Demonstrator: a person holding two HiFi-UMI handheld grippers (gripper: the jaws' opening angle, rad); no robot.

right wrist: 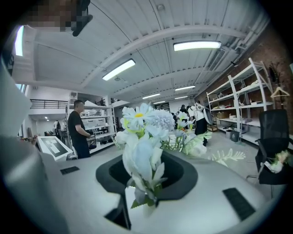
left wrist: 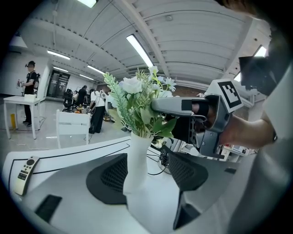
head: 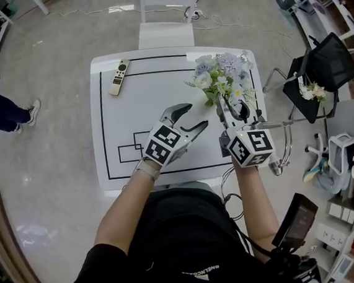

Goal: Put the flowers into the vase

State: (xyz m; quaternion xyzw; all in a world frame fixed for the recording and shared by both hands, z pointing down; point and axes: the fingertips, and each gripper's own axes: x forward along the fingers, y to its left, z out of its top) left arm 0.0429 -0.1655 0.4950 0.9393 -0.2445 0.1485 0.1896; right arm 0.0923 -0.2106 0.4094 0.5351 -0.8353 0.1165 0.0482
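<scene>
Only the left gripper view shows the vase (left wrist: 136, 160), mid-frame between the spread jaws of the left gripper (head: 197, 116). The jaws of the right gripper (right wrist: 143, 199) sit slightly apart around the flowers (right wrist: 141, 146).

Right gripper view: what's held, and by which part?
White artificial flower sprig, its lower stem between the right gripper's nearly closed jaws; whether the pads press it cannot be told.

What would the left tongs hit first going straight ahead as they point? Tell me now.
The white vase, most likely: it stands upright straight ahead of the left tongs, in line with the gap between their open jaws, flowers in it. Depth is unclear.
</scene>
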